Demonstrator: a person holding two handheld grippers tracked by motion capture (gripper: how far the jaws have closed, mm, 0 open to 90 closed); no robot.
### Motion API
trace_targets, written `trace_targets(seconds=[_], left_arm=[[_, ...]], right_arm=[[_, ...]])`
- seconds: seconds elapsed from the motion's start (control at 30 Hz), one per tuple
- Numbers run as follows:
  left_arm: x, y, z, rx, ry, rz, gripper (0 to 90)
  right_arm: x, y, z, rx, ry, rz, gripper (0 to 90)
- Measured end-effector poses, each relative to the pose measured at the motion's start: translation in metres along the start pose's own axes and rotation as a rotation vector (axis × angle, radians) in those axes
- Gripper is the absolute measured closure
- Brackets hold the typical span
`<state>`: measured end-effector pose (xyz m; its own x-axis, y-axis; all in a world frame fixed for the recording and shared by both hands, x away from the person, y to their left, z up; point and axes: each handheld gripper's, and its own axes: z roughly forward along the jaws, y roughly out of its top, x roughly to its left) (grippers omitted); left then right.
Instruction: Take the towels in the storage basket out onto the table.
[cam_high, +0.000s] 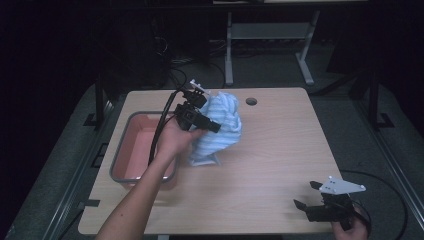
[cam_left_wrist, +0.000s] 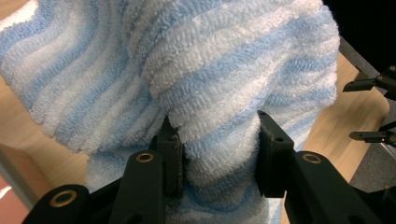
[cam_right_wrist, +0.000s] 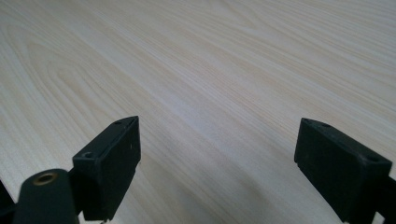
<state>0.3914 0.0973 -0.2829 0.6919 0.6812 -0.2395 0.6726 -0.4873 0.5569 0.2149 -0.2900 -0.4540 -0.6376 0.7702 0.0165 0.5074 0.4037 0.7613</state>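
Leftmost on the light wooden table (cam_high: 270, 150) sits a pink bin with a grey rim (cam_high: 131, 150), close to the left edge. Just right of it the left gripper (cam_high: 212, 126) is raised above the tabletop, its jaws clamped on a bunched fold of a blue-and-white striped towel (cam_high: 220, 127); the cloth hangs from the grip beside the bin, and its lower end seems to reach the wood. Seen in the left gripper view, the fluffy towel (cam_left_wrist: 187, 93) bulges out between and above the two black jaws. Farther right, near the front right corner, the right gripper (cam_high: 307, 195) rests low over bare wood, jaws spread wide with nothing between them, well apart from the towel
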Motion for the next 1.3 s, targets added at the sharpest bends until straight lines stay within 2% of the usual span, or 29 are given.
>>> trace_targets(seconds=[0.83,1.3], left_arm=[[-0.007,0.014,0.032,0.028,-0.036,0.006,60.0],[-0.012,0.016,0.057,0.052,-0.056,0.011,60.0]], right_arm=[[-0.002,0.000,-0.001,-0.007,-0.001,0.013,14.1],[-0.001,0.000,0.000,-0.006,0.009,0.011,14.1]])
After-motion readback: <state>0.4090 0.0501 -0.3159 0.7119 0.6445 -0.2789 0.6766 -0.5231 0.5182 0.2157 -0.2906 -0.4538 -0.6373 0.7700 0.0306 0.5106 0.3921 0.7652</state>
